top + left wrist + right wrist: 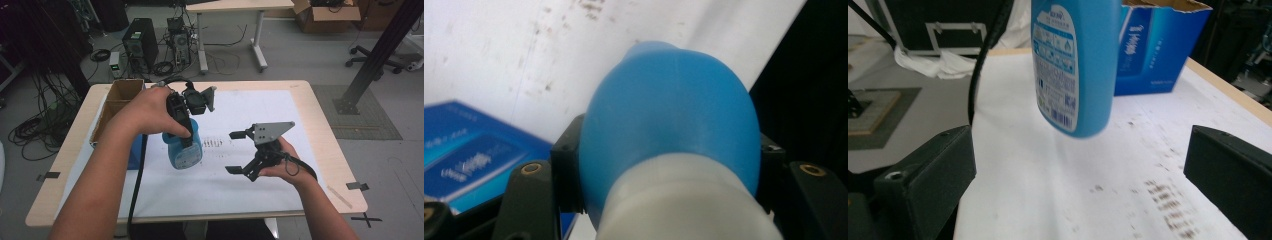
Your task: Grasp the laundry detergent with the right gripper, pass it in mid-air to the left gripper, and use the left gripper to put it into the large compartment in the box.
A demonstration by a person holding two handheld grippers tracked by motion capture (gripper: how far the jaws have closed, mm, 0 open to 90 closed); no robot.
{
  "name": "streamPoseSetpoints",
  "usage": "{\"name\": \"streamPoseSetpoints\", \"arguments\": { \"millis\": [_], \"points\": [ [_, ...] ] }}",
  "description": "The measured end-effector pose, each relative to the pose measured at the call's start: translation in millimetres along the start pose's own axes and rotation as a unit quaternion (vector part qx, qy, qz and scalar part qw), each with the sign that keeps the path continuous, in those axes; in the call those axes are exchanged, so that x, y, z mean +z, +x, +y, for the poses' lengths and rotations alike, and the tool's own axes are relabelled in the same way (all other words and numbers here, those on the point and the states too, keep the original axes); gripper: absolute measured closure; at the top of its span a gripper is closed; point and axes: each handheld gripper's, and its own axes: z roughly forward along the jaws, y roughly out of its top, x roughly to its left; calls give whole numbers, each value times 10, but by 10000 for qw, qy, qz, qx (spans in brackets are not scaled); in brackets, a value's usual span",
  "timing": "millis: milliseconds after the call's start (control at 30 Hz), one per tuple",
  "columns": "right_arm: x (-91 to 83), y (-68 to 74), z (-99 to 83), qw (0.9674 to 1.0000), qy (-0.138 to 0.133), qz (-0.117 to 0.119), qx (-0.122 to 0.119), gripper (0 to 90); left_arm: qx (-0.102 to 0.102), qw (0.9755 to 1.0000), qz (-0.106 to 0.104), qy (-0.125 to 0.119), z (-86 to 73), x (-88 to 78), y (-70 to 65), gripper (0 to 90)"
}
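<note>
the left gripper (186,131) holds the blue bottle (183,149) clamped just below its white neck, jaws closed against both sides, the base lifted clear of the white sheet (250,180). the right gripper (239,152) waits to the right, jaws spread wide and empty. risk: the rounded shoulder may slip or pivot in the clamp, dropping the bottle beside the blue carton (1155,50) at far left.

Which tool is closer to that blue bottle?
Left. The left tool is clamped on the blue bottle near its top, holding it off the white sheet. The right tool sits apart on the bottle's right, jaws open toward it.
</note>
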Motion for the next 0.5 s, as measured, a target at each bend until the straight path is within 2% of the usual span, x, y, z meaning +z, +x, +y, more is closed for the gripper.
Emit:
{"name": "streamPoseSetpoints", "arguments": {
  "millis": [67,100,133,167,267,367,500],
  "points": [
    [-52,-26,10,9998,180,-64,-95,0,-302,9995,-8,-22,9,-13,29,379],
    [-84,-42,17,9995,286,-105,-126,1,-387,9992,-8,32,12,-16,43,379],
    [-104,-51,23,9992,352,-117,-133,3,-692,9976,-21,24,14,-27,71,379],
    [-134,-68,30,9987,459,-138,-163,3,-821,9966,-29,-13,7,-42,97,379],
    [-195,-103,41,9974,652,-232,-196,3,-1085,9941,10,-56,-12,-80,158,379],
    [-248,-148,42,9957,862,-300,-170,4,-1270,9919,82,2,-21,-127,199,379],
    [-291,-191,34,9917,1219,-333,-227,10,-1454,9892,-40,155,-4,-154,240,380]
  ]
}}
